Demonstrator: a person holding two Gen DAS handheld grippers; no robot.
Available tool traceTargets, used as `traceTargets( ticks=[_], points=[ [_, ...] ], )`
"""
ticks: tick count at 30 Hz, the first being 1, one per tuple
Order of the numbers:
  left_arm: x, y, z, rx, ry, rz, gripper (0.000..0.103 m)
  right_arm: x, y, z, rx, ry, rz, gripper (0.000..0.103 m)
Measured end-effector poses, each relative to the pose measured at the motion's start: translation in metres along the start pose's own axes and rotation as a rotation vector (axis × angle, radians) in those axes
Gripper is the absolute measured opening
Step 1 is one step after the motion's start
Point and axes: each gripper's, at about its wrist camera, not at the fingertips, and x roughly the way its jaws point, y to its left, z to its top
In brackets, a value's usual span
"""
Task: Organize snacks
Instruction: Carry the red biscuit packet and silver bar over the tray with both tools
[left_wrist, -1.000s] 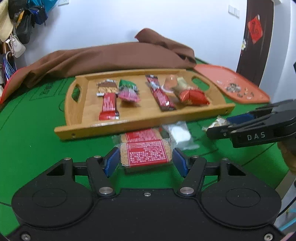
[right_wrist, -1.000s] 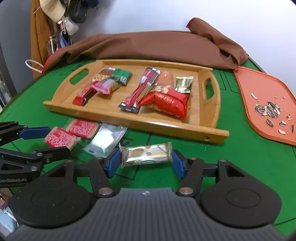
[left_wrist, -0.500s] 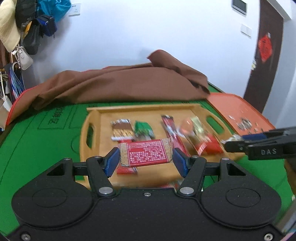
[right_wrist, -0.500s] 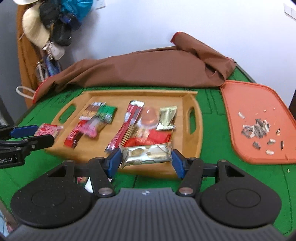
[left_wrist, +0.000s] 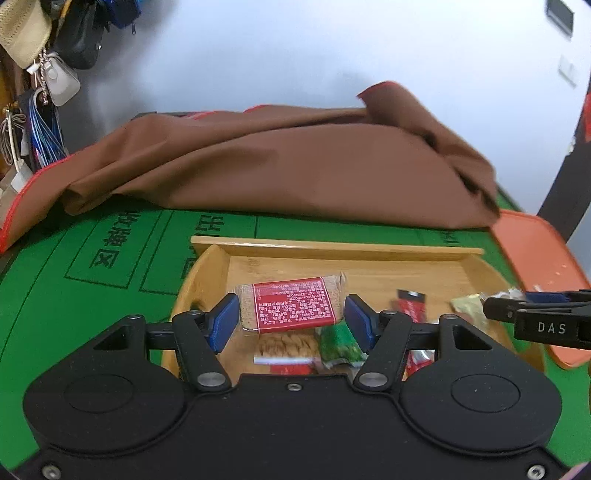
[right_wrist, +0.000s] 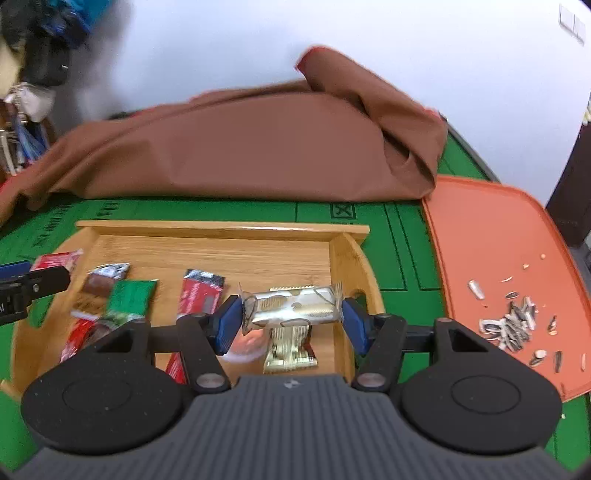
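1. The red-labelled snack bar (left_wrist: 293, 307) sits at the centre of the left wrist frame, clamped end to end between the blue pads of my left gripper (left_wrist: 291, 320), above the wooden tray (left_wrist: 332, 249).
2. My right gripper (right_wrist: 291, 320) grips a gold-wrapped bar (right_wrist: 291, 306) the same way, at the centre of the right wrist frame, over the right end of the tray (right_wrist: 221, 227).
3. Snacks lie on the tray floor: a green packet (right_wrist: 130, 297) left of centre in the right wrist frame, a brown chocolate packet (right_wrist: 96, 286) touching its left side, a red stick pack (right_wrist: 201, 293) near the middle, and a second gold packet (right_wrist: 290, 349) below my held bar.
4. Something pale pink (right_wrist: 245, 345) shows under my right gripper's left finger; it is blurred, possibly a jelly cup.
5. The orange tray (right_wrist: 491, 229) fills the right of the frame, sunflower seeds (right_wrist: 511, 325) scattered low on it.
6. A brown cloth (left_wrist: 280, 166) lies heaped across the green table (left_wrist: 74, 266) behind the tray.
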Motion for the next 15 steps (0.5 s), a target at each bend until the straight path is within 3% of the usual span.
traceTargets(
  ticks=[7,15],
  points=[
    [0.042,-0.005,0.01,0.013,0.035,0.018,0.06,0.04,0.001,0.012,0.02,0.062,-0.035,0.062],
    [0.069,-0.004,0.008,0.004,0.072,0.025,0.061,0.061,-0.001,0.022,0.074,0.084,-0.015,0.062]
  ],
)
